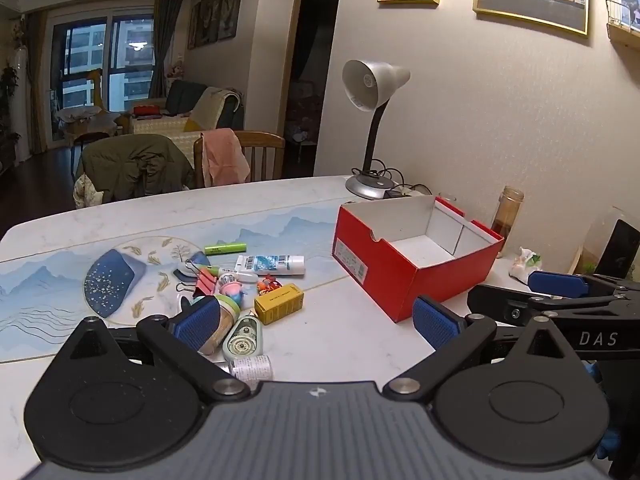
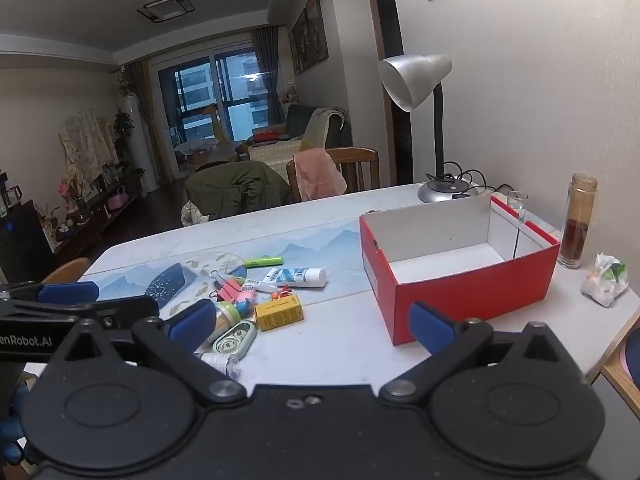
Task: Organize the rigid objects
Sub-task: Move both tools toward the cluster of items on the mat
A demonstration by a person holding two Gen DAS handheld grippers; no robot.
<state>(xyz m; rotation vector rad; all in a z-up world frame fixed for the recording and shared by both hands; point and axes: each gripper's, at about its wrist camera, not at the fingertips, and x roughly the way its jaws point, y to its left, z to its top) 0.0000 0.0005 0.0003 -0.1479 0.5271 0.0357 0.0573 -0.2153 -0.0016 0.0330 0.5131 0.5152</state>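
A pile of small things lies on the table mat: a yellow box (image 1: 279,303) (image 2: 279,312), a white tube (image 1: 270,265) (image 2: 296,277), a green marker (image 1: 225,248) (image 2: 263,261), pink binder clips (image 1: 204,282) (image 2: 229,289), a green correction-tape dispenser (image 1: 243,339) (image 2: 234,338) and a small jar (image 1: 222,320). An open, empty red shoebox (image 1: 404,276) (image 2: 460,292) stands to the right of the pile. My left gripper (image 1: 316,326) is open and empty, above the table's near side. My right gripper (image 2: 312,326) is open and empty beside it.
A desk lamp (image 1: 374,88) (image 2: 420,80) stands behind the box, with cables at its base. A brown bottle (image 1: 507,216) (image 2: 578,220) and a crumpled wrapper (image 2: 604,284) sit right of the box. Chairs with clothes (image 1: 160,164) stand at the far edge.
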